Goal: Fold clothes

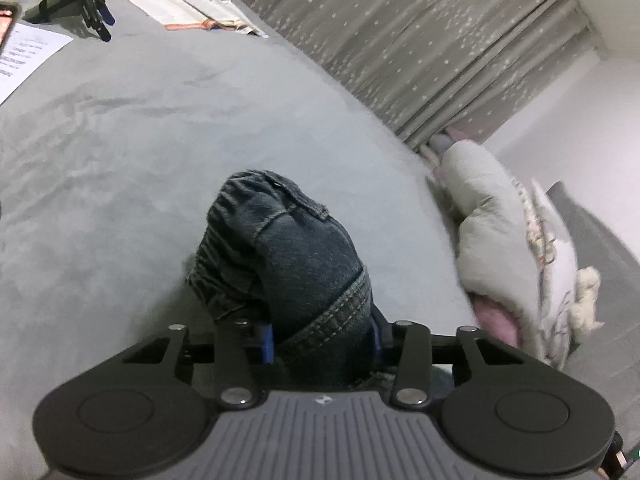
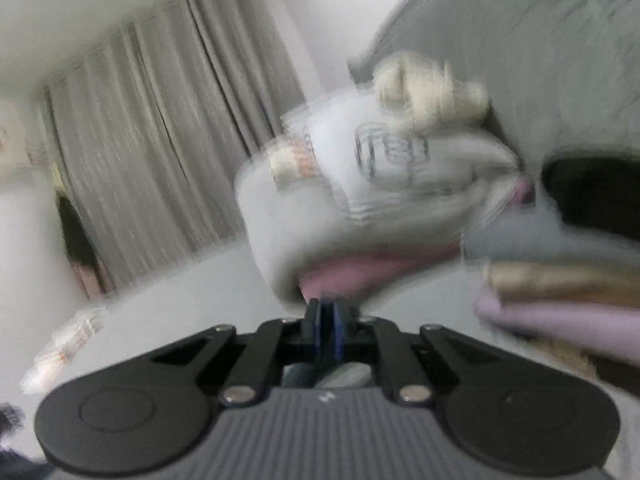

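Left gripper [image 1: 324, 340] grasps bunched jeans [image 1: 280, 256] over grey bed [image 1: 120, 160], centre frame.
Right gripper [image 2: 328, 324] clenched tight, nothing visibly pinched; blurred clothes pile [image 2: 360, 184] above it.

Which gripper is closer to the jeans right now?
Left. The left gripper is clamped on the bunched jeans. The right gripper is shut, facing a clothes pile; no jeans in its view.

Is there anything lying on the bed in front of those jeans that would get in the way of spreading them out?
Nothing visible does. The left gripper holds the jeans, and the grey bed cover just beyond them is bare. The paper sheet, open book and clothes pile lie off at the edges.
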Action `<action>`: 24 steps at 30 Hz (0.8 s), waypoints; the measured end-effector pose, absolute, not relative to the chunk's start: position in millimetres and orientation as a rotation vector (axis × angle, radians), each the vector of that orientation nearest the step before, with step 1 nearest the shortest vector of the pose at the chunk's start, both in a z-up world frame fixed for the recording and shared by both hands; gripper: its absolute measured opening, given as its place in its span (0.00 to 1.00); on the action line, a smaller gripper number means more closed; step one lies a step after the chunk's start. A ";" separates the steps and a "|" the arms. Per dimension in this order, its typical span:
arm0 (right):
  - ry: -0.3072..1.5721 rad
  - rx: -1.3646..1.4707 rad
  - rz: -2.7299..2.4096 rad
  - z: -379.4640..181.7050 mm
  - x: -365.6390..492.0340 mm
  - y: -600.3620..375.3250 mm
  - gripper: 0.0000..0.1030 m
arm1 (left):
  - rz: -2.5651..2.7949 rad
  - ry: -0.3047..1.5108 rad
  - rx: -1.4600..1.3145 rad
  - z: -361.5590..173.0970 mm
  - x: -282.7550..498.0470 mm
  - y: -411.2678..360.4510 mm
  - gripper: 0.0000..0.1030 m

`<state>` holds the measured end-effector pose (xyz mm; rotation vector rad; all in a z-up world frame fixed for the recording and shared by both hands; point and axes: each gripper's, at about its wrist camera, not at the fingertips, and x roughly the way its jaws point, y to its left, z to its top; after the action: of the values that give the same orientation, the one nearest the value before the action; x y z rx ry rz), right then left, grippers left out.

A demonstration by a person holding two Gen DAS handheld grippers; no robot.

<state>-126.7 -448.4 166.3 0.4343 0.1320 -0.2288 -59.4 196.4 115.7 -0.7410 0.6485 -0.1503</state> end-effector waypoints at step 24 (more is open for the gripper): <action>0.713 0.567 -0.181 37.1 -47.8 -456.9 0.35 | 0.022 0.727 -0.769 36.8 -56.7 186.0 0.91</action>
<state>-47.8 -456.9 37.1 0.5671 0.7133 -0.1808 -56.7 186.0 36.8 -0.7689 0.7267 0.0215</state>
